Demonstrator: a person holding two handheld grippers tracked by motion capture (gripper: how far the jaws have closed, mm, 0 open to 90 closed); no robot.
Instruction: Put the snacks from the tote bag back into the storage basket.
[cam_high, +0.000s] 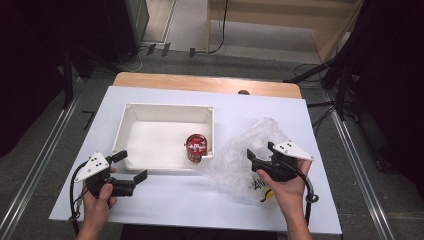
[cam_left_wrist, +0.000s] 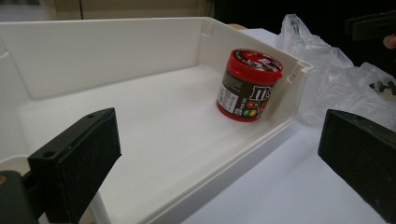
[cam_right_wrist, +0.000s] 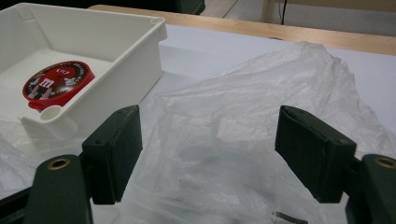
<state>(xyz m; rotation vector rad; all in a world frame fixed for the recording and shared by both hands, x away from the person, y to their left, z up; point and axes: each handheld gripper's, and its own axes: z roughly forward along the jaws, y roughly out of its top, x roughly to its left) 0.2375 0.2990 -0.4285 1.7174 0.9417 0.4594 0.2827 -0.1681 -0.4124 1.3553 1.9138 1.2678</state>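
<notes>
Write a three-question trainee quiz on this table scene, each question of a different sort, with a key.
1. True or false: the red candy tub stands inside the white bin.
2. What lies under the right gripper? A) a towel B) a clear plastic bag C) a plate
3. Fill in: both the left gripper and the right gripper are ____.

Key: 1 true; 2 B; 3 open.

Glossy plastic tub (cam_left_wrist: 154, 135), crinkled film bag (cam_right_wrist: 243, 121)
</notes>
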